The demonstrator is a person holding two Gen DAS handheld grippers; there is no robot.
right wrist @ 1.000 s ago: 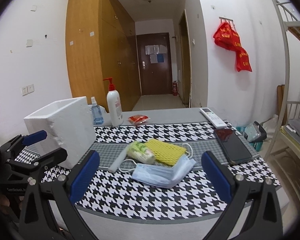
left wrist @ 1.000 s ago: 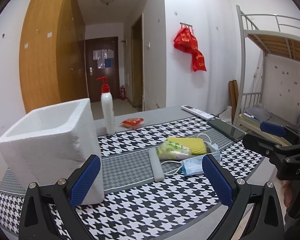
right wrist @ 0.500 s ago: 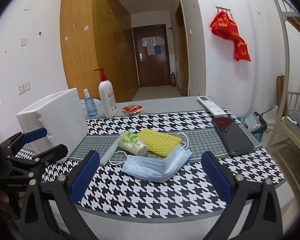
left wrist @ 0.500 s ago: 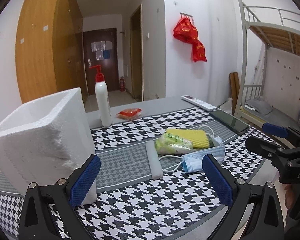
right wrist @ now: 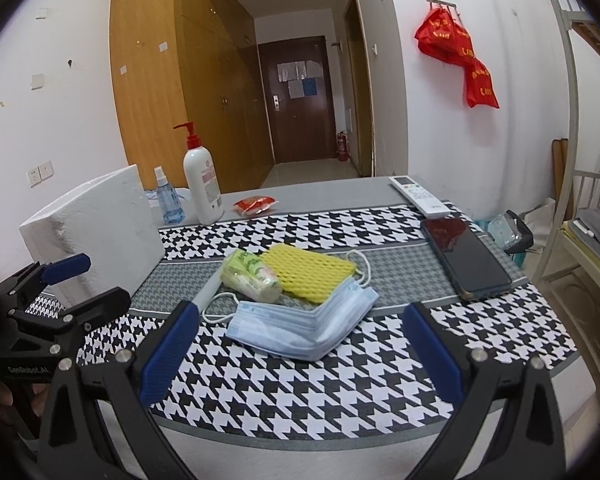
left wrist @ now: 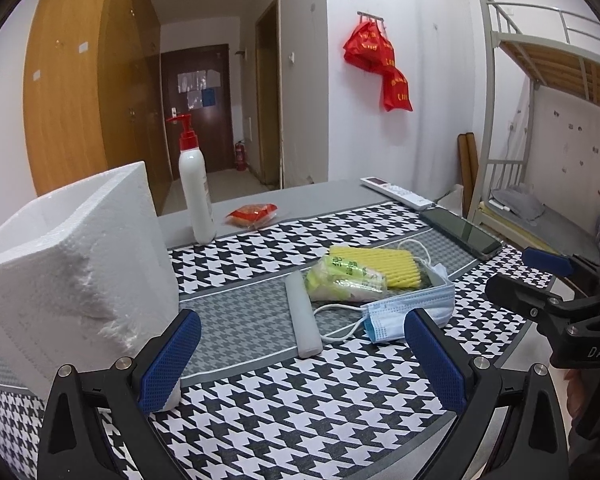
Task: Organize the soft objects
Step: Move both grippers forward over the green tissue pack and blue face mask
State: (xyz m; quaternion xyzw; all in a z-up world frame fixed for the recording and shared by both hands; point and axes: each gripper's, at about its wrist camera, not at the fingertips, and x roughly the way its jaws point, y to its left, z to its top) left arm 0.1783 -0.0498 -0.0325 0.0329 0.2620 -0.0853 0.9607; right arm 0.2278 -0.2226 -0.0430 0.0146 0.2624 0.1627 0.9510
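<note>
You've brought both tongs closer & lower vs a sec ago. Left tongs and right tongs gape wide, empty. Masks lie on surface, dead ahead of right tongs, nearer; foam box left.

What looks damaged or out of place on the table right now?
The white foam box has a chipped, crumbled patch on its near corner. The soft things, a stack of face masks, a yellow sponge and a tissue pack, lie heaped together.
</note>
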